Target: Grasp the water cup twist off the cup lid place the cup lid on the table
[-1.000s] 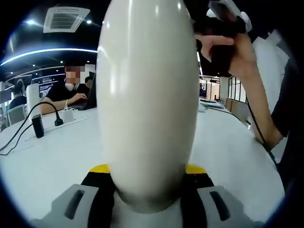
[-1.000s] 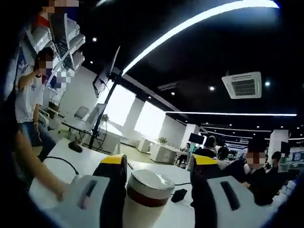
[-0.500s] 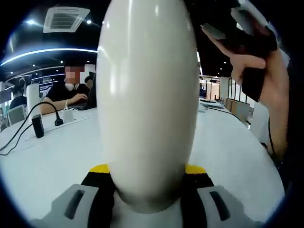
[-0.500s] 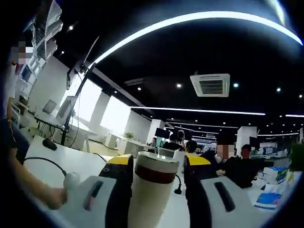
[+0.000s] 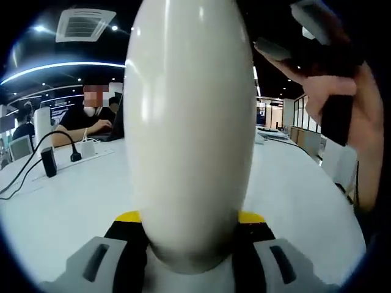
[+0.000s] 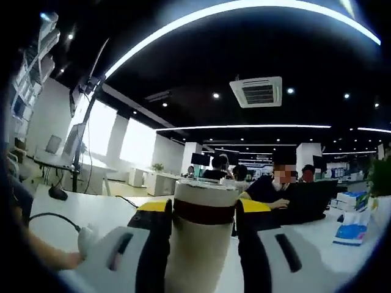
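The left tongs (image 5: 189, 229) clamp the water cup (image 5: 189, 134) body upright between them while the right tongs (image 6: 201, 213) pinch the cup lid (image 6: 206, 194) end, so turn the lid squarely, cup steady above the surface (image 5: 61, 201).

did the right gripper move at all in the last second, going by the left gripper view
Yes. Against the white table, which has not shifted in that view, the right gripper and the hand holding it swung right and lower, away from the cup.
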Motion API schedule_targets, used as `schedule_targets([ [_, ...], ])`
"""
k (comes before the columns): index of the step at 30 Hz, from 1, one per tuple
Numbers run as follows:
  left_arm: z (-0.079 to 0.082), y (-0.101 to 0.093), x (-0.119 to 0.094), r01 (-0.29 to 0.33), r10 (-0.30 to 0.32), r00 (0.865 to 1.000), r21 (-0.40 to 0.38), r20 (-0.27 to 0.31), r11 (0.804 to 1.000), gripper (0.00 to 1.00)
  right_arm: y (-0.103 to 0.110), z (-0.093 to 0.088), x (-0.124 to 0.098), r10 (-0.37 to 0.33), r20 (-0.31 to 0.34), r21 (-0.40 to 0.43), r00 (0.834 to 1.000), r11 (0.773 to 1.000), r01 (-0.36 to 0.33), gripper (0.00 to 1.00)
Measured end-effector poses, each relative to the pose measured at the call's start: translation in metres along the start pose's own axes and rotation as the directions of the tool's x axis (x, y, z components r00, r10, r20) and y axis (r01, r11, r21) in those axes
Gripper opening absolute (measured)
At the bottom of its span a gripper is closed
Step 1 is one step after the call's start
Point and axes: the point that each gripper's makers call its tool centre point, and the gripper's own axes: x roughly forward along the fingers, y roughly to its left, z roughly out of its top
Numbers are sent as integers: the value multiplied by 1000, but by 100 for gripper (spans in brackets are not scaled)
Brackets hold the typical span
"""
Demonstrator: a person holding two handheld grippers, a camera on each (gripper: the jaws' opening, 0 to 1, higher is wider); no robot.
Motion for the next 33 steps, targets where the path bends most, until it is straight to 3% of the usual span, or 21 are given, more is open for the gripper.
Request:
schedule_targets([
  [4, 0, -1, 0, 1, -1, 1000, 1, 0, 1000, 55, -2, 0, -2, 40, 7, 0, 999, 999, -40, 44],
  [9, 1, -4, -1, 1, -1, 1000, 1, 0, 1000, 55, 0, 1, -4, 160, 16, 25, 987, 987, -160, 43],
  [15, 1, -4, -1, 1, -1, 1000, 1, 0, 1000, 55, 1, 1, -4, 309, 70, 94, 949, 945, -314, 42],
  [19, 0, -4, -1, 0, 0, 1000, 1, 0, 1000, 55, 2, 2, -4, 401, 125, 155, 907, 895, -418, 42],
  [24, 0, -7, -1, 0, 0, 1000, 1, 0, 1000, 55, 0, 0, -4, 531, 186, 263, 826, 783, -563, 42],
  [31, 0, -3, 0, 1, -1, 1000, 1, 1, 1000, 55, 0, -1, -4, 626, 221, 287, 748, 692, -663, 42],
  [32, 0, -3, 0, 1, -1, 1000, 1, 1, 1000, 55, 0, -1, -4, 646, 237, 293, 725, 664, -688, 42],
  [33, 0, -2, 0, 1, -1, 1000, 1, 1, 1000, 55, 0, -1, -4, 654, 243, 295, 716, 653, -697, 42],
])
